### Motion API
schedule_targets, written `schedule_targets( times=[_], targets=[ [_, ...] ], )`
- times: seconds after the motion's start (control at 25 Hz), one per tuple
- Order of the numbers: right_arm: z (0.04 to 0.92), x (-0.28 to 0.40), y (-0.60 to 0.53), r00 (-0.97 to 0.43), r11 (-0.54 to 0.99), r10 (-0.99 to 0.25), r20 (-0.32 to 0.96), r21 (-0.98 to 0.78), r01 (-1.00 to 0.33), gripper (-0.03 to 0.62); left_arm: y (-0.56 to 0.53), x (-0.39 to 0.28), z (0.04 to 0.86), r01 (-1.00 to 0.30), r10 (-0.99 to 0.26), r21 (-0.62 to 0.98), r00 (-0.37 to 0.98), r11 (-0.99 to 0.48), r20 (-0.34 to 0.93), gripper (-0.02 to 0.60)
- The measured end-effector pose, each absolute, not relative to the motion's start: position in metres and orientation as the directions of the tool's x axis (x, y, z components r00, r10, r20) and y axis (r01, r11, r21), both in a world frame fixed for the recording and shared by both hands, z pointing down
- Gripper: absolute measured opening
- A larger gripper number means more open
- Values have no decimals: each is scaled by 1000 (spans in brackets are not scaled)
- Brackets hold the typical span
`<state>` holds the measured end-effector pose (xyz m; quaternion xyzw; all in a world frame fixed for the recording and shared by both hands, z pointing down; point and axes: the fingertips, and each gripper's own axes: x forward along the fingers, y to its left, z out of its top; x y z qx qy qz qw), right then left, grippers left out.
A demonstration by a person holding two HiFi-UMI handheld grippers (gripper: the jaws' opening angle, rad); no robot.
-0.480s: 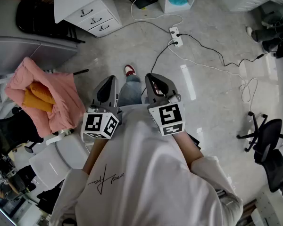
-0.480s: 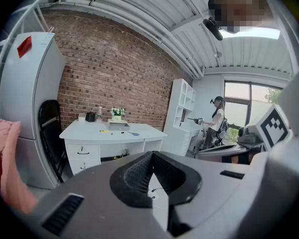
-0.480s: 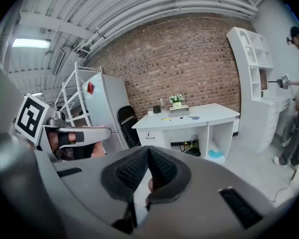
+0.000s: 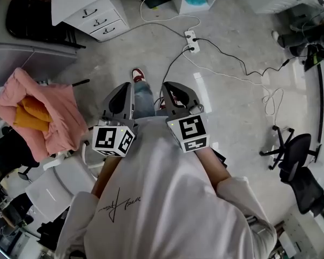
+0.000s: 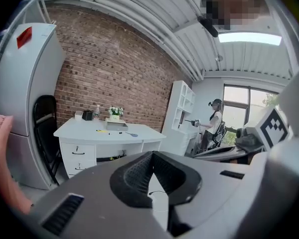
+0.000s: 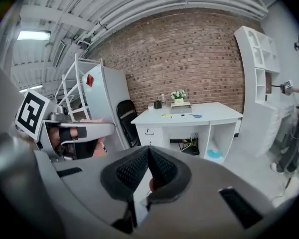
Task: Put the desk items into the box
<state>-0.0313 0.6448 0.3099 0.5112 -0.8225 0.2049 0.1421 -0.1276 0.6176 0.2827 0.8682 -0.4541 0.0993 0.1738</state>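
both jaws are fully closed and hold nothing. the left gripper [image 4: 127,88] and the right gripper [image 4: 169,86] are carried side by side in front of my chest, aimed toward the table [image 5: 79,129]. the table stands well apart from me, across the floor. the task's things lie on the table top: a small yellow item [image 5: 102,131] and a blue item [image 5: 132,134] on the side nearer me, and behind them a low box [image 5: 117,126], which i judge to be the target. nothing is within reach, so the step in hand is the approach. walk to the drawer side of the table, stepping clear of the power strip [image 4: 190,41] and the cables [image 4: 232,58] on the floor before the table. open the jaws only once they are over the table top. take the item nearest the box first.
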Motion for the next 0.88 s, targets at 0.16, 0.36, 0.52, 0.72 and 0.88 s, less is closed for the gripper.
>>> schedule_targets(
  times=[0.16, 0.36, 0.52, 0.72, 0.88],
  targets=[
    [313, -34, 621, -453, 400, -770, 449, -214, -891, 26, 596, -126, 285, -814, -741, 223, 580, -536, 338, 6],
    [315, -44, 589, -464, 406, -756, 462, -226, -886, 26, 562, -135, 287, -816, -734, 222, 577, -534, 357, 6],
    [314, -53, 563, -457, 401, -756, 468, -219, -889, 26, 533, -143, 285, -811, -727, 223, 584, -541, 361, 6],
    [310, -60, 525, -435, 382, -767, 471, -210, -900, 26, 494, -150, 279, -793, -714, 229, 609, -565, 345, 6],
    [307, -74, 494, -435, 383, -769, 469, -207, -900, 26, 462, -164, 275, -791, -714, 229, 611, -568, 340, 6]
  ],
)
